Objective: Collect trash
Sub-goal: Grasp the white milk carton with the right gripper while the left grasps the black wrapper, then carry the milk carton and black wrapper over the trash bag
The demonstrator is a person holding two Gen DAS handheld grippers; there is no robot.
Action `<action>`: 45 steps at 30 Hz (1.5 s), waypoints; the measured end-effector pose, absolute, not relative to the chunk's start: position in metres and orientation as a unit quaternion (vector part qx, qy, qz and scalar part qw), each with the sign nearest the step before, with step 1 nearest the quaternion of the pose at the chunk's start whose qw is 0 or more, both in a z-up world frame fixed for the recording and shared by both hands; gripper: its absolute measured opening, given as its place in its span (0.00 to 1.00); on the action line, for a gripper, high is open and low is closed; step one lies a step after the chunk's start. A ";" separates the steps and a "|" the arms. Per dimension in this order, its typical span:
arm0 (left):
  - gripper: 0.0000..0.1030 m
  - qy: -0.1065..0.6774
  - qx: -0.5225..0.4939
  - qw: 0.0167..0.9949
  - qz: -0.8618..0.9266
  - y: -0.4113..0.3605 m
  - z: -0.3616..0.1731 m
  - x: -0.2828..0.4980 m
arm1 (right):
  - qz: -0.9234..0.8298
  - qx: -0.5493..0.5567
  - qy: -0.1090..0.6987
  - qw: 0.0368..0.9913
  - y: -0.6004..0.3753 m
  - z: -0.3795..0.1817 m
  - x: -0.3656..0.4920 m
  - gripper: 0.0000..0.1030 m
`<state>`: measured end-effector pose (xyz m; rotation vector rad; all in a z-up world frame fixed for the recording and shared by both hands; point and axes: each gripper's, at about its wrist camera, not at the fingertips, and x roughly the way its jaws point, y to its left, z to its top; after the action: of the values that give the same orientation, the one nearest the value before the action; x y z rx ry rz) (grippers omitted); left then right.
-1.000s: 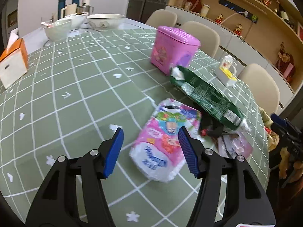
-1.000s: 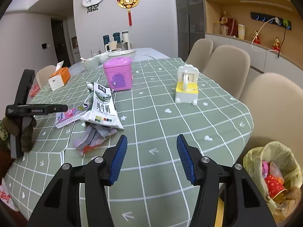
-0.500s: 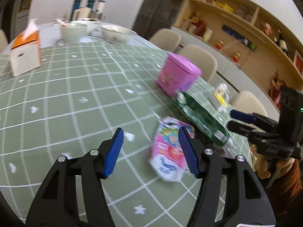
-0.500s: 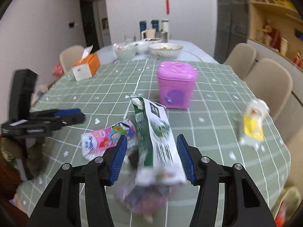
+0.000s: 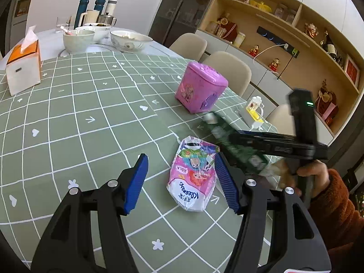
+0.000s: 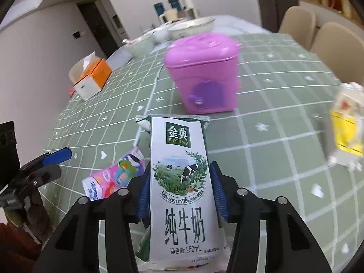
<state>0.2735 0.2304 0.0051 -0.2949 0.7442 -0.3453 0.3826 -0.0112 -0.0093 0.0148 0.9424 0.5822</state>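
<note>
A flattened green and white milk carton (image 6: 182, 182) lies between the blue pads of my right gripper (image 6: 180, 191); the jaws stand close against its sides, and I cannot tell whether they grip it. In the left wrist view the carton (image 5: 236, 145) is blurred under the right gripper (image 5: 268, 141). A pink tissue pack (image 5: 193, 177) lies on the green checked tablecloth (image 5: 91, 113), between the fingers of my open left gripper (image 5: 180, 182), nearer the right pad. The pack (image 6: 113, 179) shows left of the carton in the right wrist view.
A pink toy bin (image 5: 200, 88) stands beyond the trash. A yellow and white holder (image 6: 348, 132) is at the right. An orange tissue box (image 5: 22, 68), bowls (image 5: 79, 41) and flasks (image 5: 95, 9) are at the far end. Chairs (image 5: 229, 70) line the table's right side.
My right gripper swung left from the table's corner and moved down over the milk carton, which now lies between its pads. My left gripper drew back a little, with the tissue pack between its fingers.
</note>
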 end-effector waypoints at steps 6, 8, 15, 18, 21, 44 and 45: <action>0.56 0.372 -0.137 0.902 -0.169 0.226 -0.002 0.277 | 0.187 0.028 0.379 0.906 -0.072 0.015 0.330 0.44; 0.56 0.370 -0.126 0.905 -0.169 0.221 -0.002 0.275 | 0.156 0.017 0.364 0.918 -0.088 0.015 0.309 0.44; 0.56 0.362 -0.081 0.906 -0.205 0.182 0.008 0.263 | 0.081 0.035 0.325 0.942 -0.134 0.008 0.256 0.44; 0.55 0.373 -0.055 0.899 -0.223 0.157 0.010 0.263 | 0.069 0.045 0.319 0.944 -0.145 0.005 0.246 0.44; 0.47 0.398 -0.032 0.891 -0.216 0.129 0.007 0.271 | 0.062 0.035 0.315 0.946 -0.148 0.001 0.238 0.44; 0.32 0.405 -0.009 0.900 -0.160 0.068 0.001 0.294 | 0.081 0.063 0.295 0.950 -0.171 -0.005 0.209 0.44; 0.32 0.397 -0.012 0.904 -0.159 0.069 0.006 0.292 | 0.081 0.063 0.294 0.950 -0.172 -0.005 0.209 0.44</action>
<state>0.2924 0.0690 0.0063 -0.0255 0.8196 -0.3291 0.2090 -0.1725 -0.0052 0.1279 0.5976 0.1642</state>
